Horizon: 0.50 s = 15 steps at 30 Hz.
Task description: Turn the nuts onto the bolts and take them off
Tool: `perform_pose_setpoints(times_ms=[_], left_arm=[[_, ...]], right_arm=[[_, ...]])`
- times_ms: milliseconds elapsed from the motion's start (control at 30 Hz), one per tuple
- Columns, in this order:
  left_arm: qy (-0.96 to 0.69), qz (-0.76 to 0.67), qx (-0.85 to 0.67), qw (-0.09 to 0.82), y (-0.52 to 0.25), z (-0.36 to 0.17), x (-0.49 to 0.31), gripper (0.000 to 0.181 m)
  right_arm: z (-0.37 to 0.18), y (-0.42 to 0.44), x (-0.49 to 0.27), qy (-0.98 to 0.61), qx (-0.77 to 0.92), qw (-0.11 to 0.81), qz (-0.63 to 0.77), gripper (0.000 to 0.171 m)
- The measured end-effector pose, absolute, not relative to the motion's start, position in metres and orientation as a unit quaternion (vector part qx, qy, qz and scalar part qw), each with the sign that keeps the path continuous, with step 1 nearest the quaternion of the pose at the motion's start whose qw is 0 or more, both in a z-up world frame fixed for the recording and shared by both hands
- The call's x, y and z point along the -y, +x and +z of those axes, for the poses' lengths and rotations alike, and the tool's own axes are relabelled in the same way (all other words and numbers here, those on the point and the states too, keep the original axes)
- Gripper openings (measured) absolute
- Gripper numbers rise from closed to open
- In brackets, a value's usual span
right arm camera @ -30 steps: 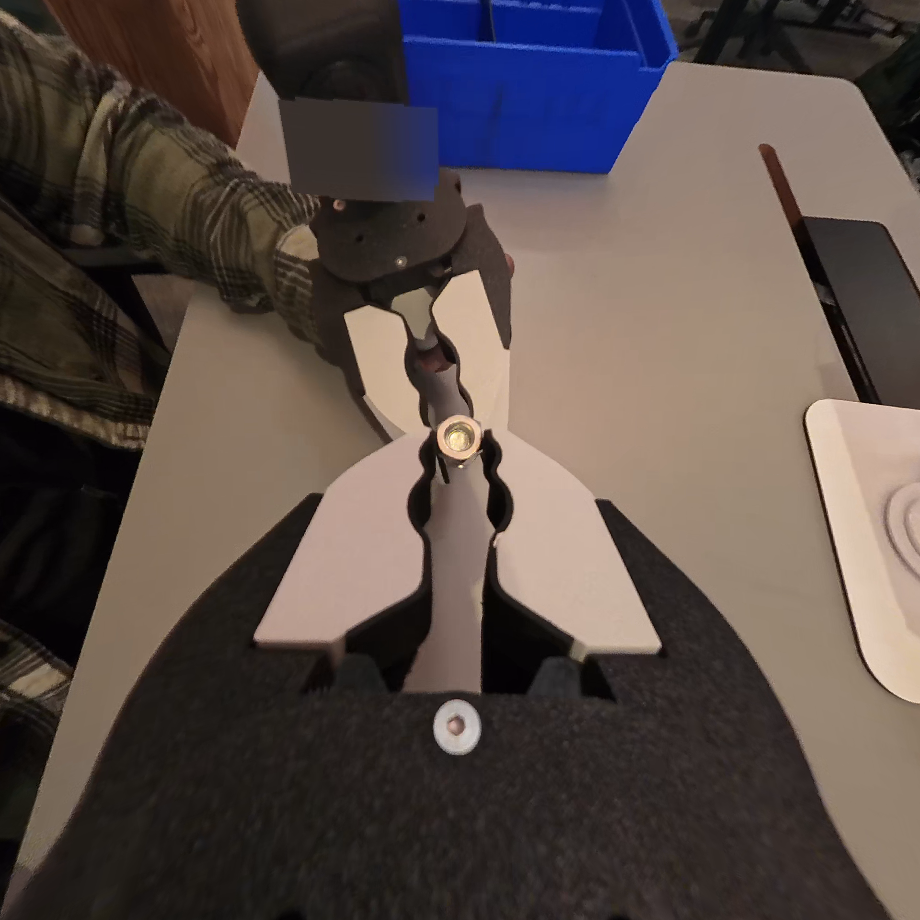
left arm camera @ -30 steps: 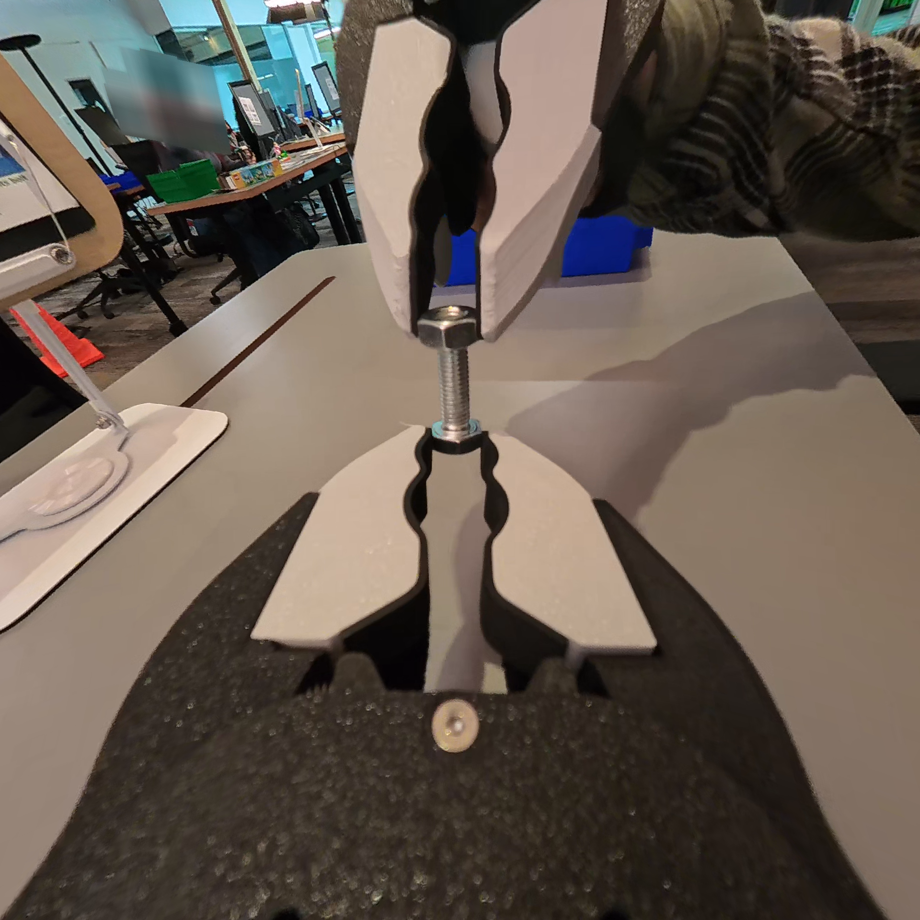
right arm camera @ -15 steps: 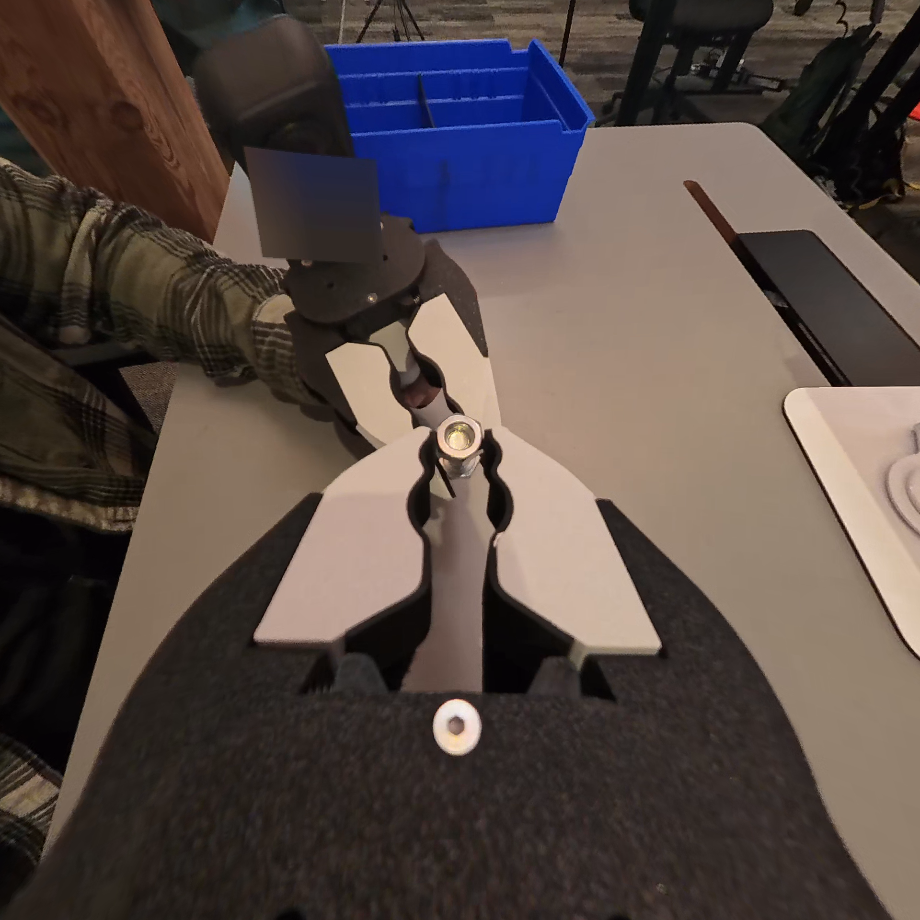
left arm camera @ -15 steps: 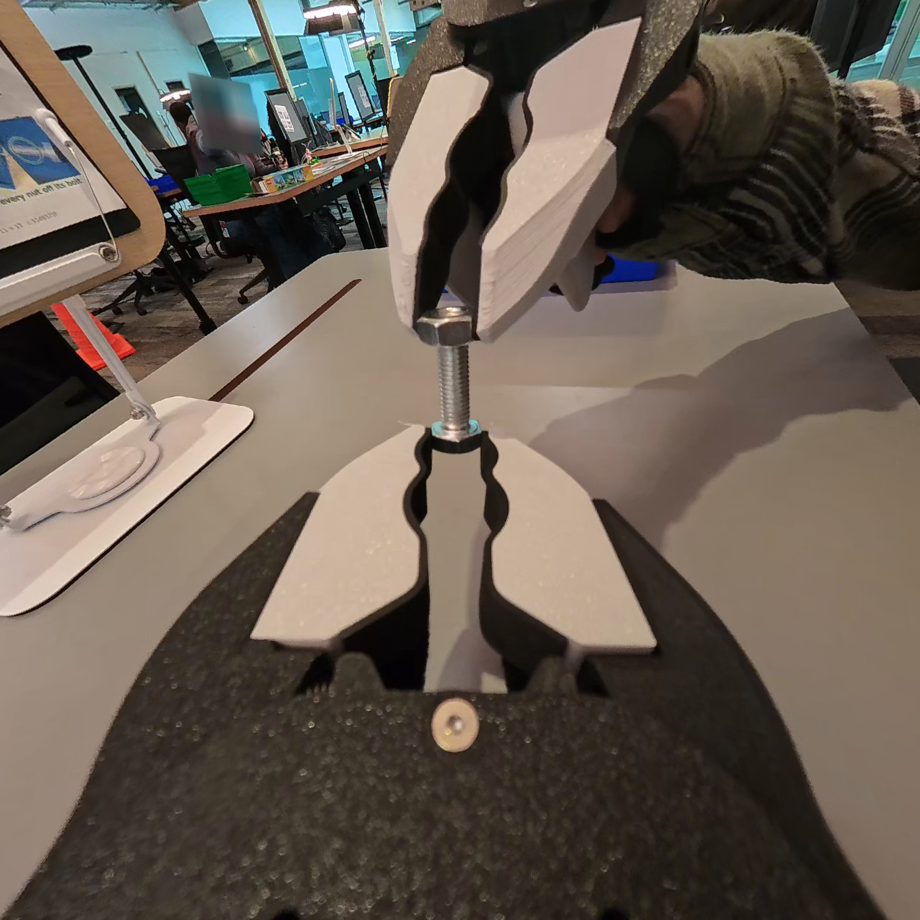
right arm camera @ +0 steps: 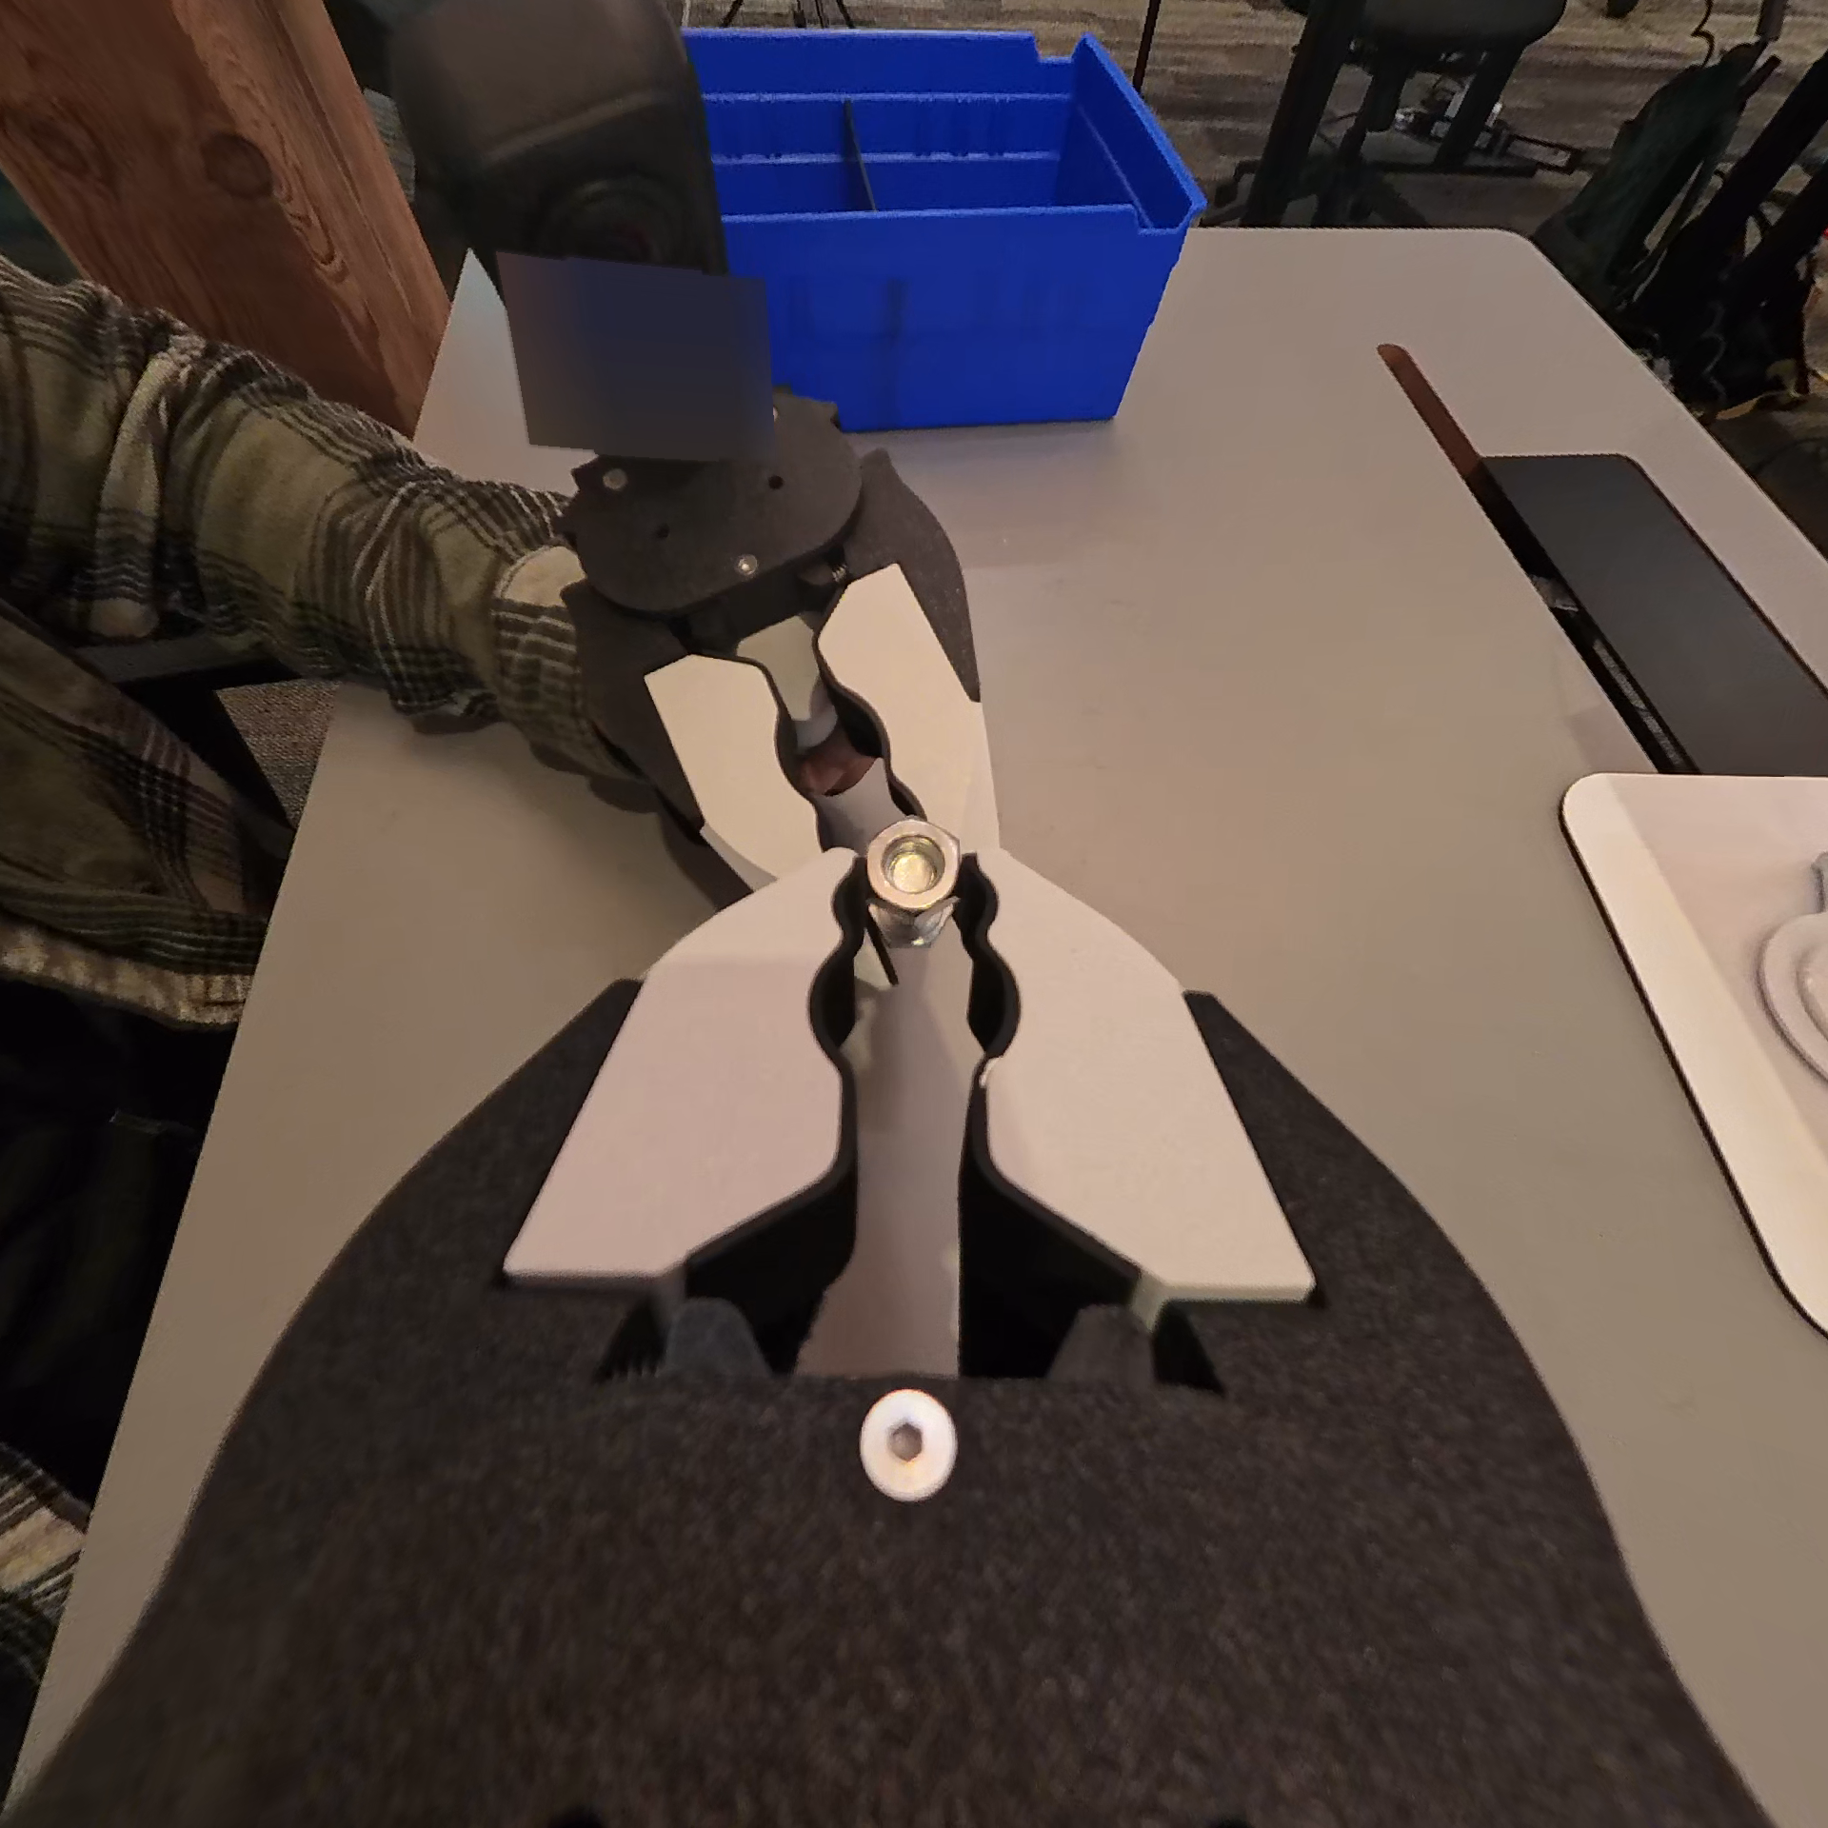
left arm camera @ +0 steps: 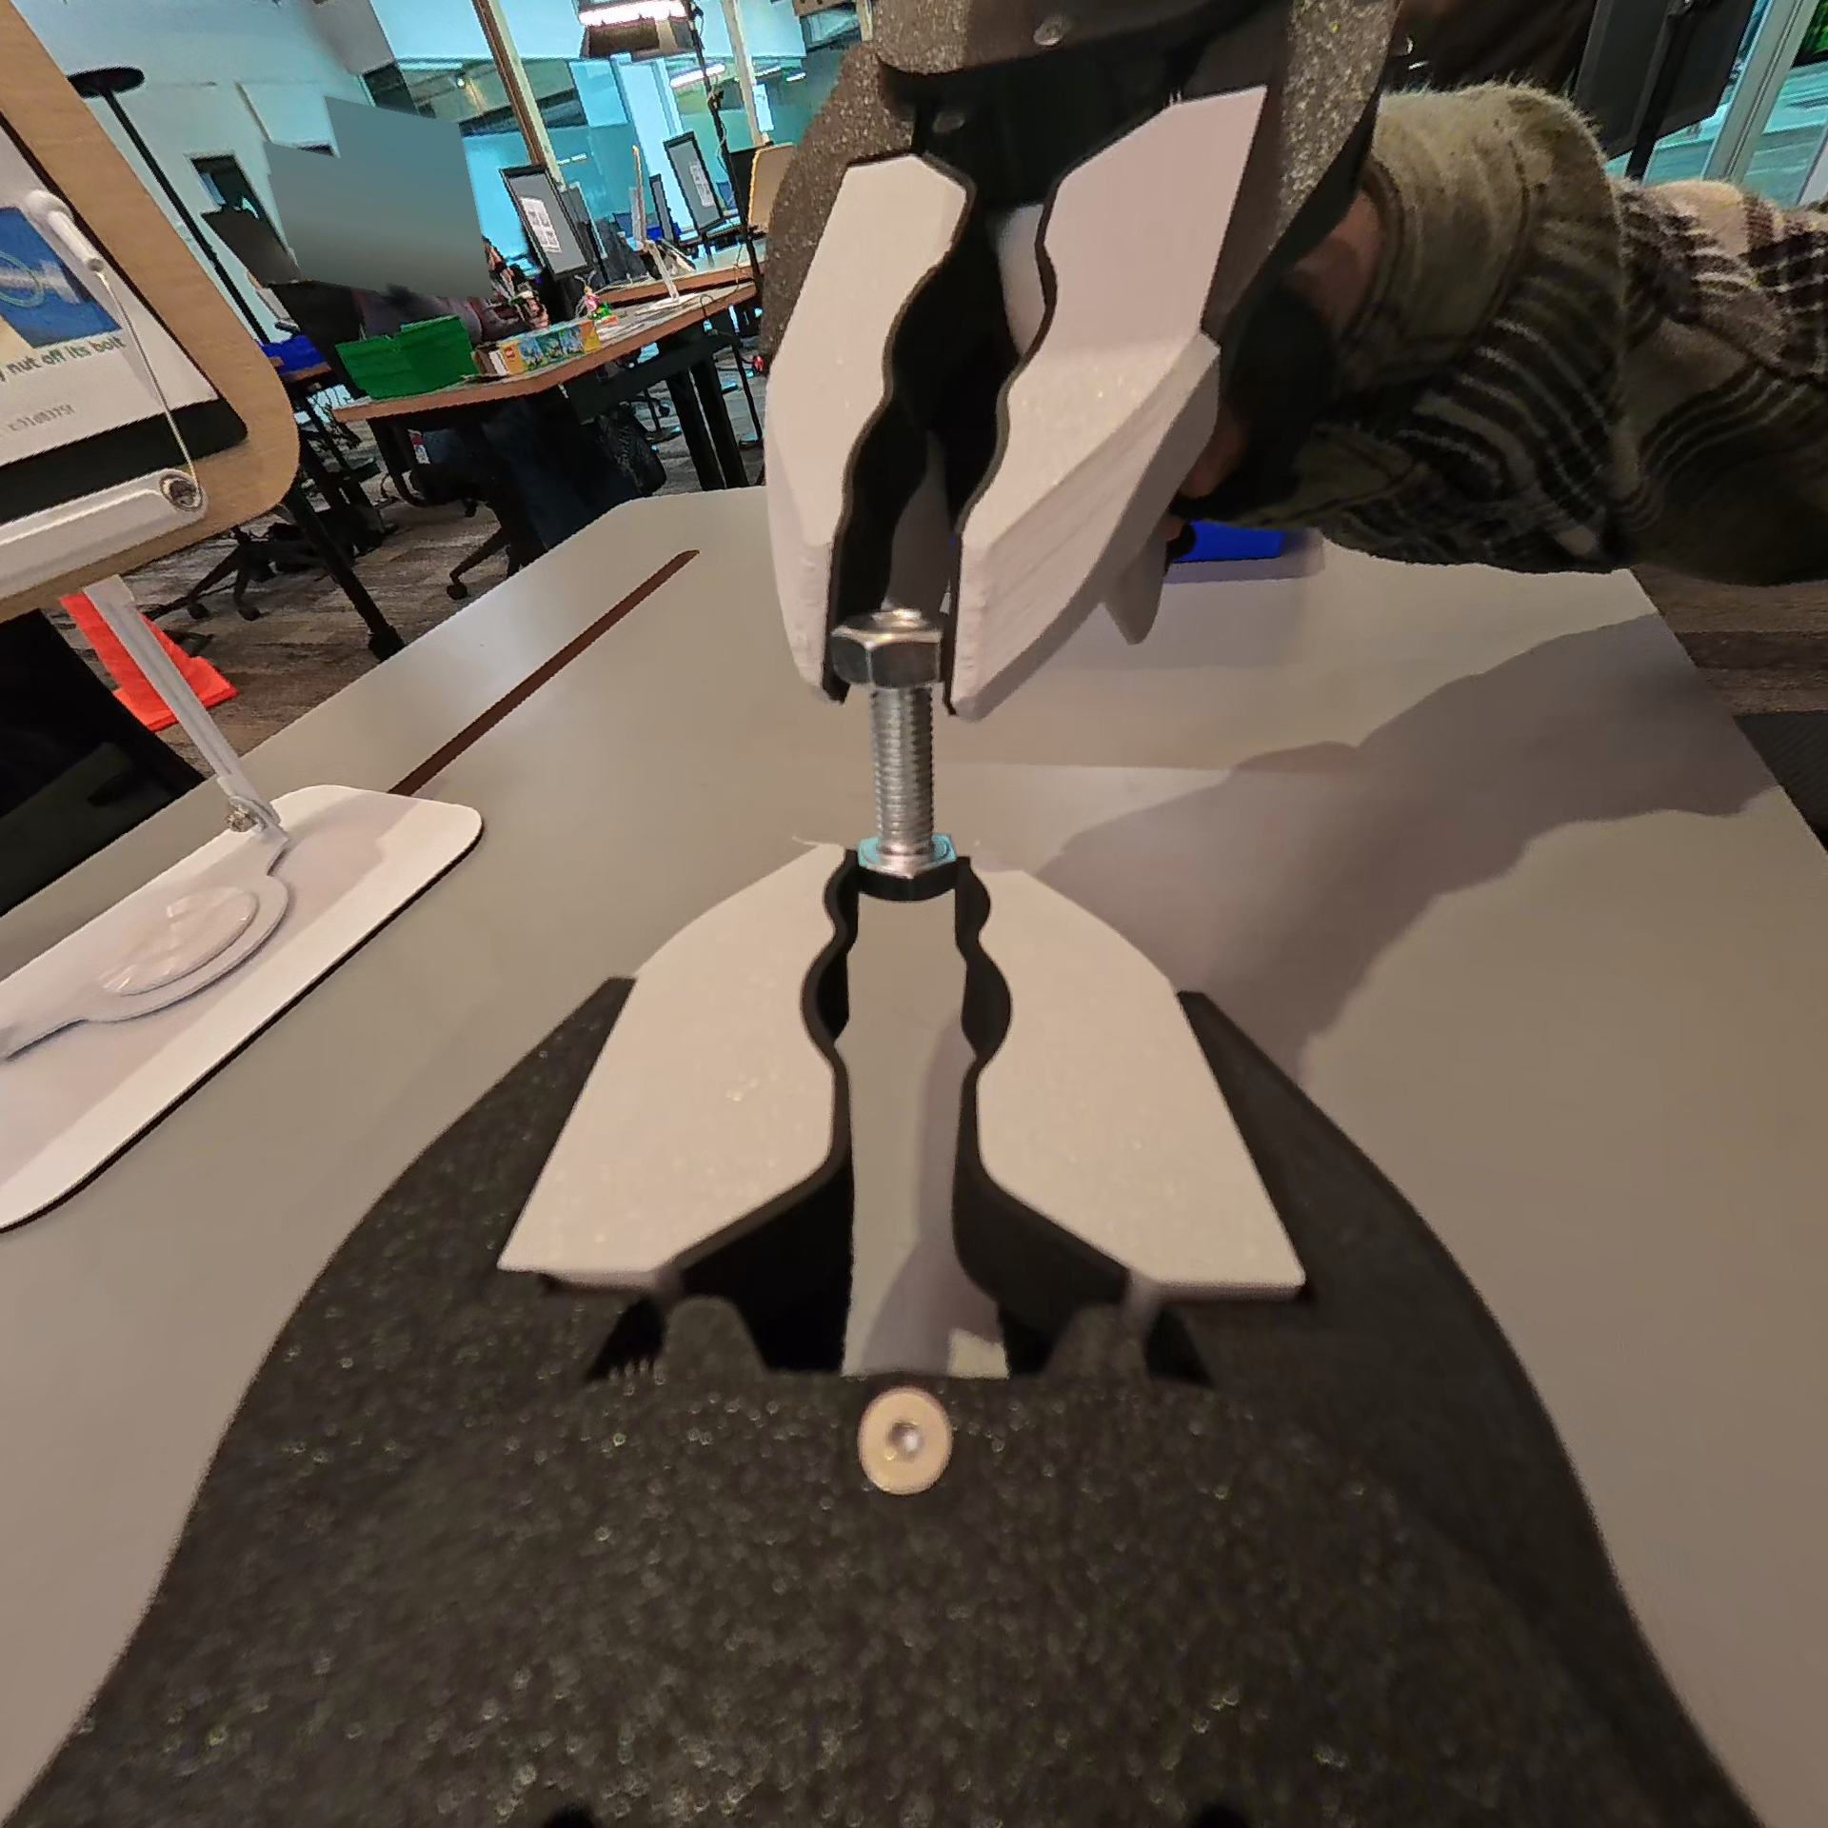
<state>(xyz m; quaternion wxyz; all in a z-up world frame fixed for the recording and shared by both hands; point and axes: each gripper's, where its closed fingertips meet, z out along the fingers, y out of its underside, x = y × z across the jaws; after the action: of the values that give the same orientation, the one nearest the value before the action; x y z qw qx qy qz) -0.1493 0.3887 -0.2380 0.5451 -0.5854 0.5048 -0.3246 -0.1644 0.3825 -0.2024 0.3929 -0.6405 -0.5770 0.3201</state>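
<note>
Left gripper (left arm camera: 905, 878): my fingers are narrow, tips pinched on the hex head at the bottom of the bolt (left arm camera: 900, 781). The bolt stands upright, threads bare between head and nut. I cannot tell whether the head touches the table (left arm camera: 1385, 989) or sits just above it.

Right gripper (left arm camera: 887, 685): it points down from above, tilted a bit, fingers narrow and clamped on the nut (left arm camera: 883, 648). The nut sits at the very top of the bolt. In the right wrist view I look straight down on it and the bolt end shows inside the nut's hole. The head is partly visible below it, between my fingers.

The two grippers meet tip to tip over the near middle of the table, with the bolt as the only link between them. In the right wrist view the left gripper comes in from the upper left, low and nearly flat.

A plaid sleeve (left arm camera: 1632, 396) shows behind the right gripper, with the hand mostly hidden by the gripper body.

Other stuff:
- A blue bin (right arm camera: 950, 297) with dividers sits at the far table edge, well apart from the bolt.
- A white stand base (left arm camera: 326, 890) is on the table to the left, carrying a tilted board (left arm camera: 148, 326) with a sheet on it.
- A black pad (right arm camera: 1632, 613) lies beside that base.
- A wooden post (right arm camera: 198, 178) stands off the table corner.
- Office desks and chairs fill the background.
</note>
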Motion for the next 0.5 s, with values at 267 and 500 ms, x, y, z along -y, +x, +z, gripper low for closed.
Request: perform_pose_setpoints(times_ms=[267, 500], left_arm=[[-0.584, -0.327, -0.509, 0.541, -0.1481, -0.2393, -0.3874, 0.018], [-0.584, -0.329, -0.51, 0.539, -0.1479, -0.2397, -0.3871, 0.018]], right_arm=[[-0.2033, -0.165, -0.3808, -0.636, 0.586, 0.39, 0.316, 0.02], [-0.2042, -0.1653, -0.3804, -0.635, 0.589, 0.389, 0.313, 0.022]])
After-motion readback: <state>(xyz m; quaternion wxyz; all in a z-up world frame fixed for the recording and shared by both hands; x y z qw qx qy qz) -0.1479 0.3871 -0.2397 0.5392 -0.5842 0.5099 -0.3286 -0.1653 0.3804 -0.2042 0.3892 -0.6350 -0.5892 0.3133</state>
